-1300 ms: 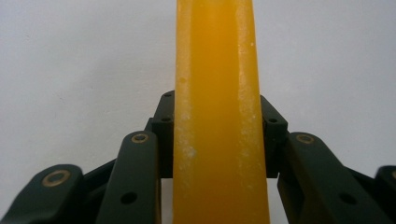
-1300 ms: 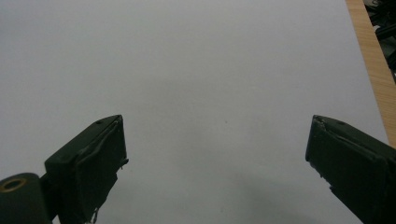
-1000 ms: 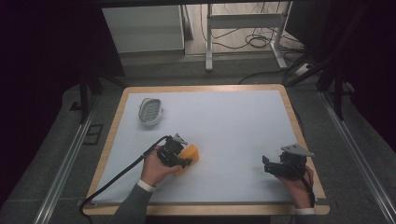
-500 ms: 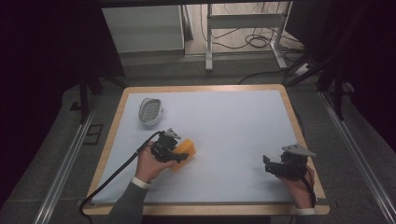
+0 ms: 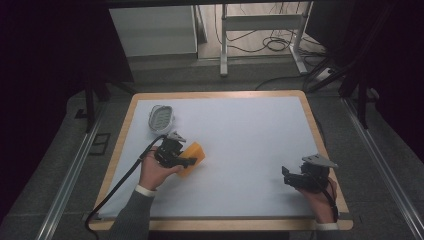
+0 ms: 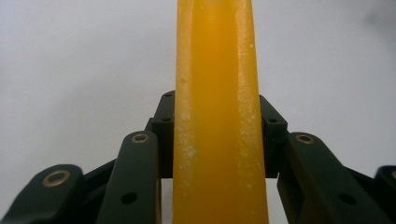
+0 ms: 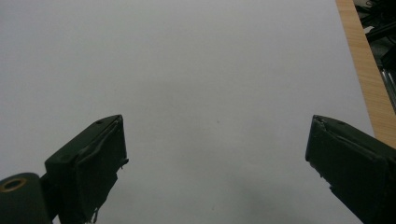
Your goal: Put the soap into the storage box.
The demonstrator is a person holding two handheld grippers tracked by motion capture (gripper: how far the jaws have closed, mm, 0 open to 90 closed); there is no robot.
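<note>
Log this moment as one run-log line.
left gripper: shut on orange soap bar | right gripper: open, nothing between | soap dish: far-left of table

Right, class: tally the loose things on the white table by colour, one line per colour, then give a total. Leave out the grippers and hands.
Orange: 1, the orange block, clamped in the left gripper.
Pale grey: 1, the oval dish near the table's far left corner.
Total: 2
</note>
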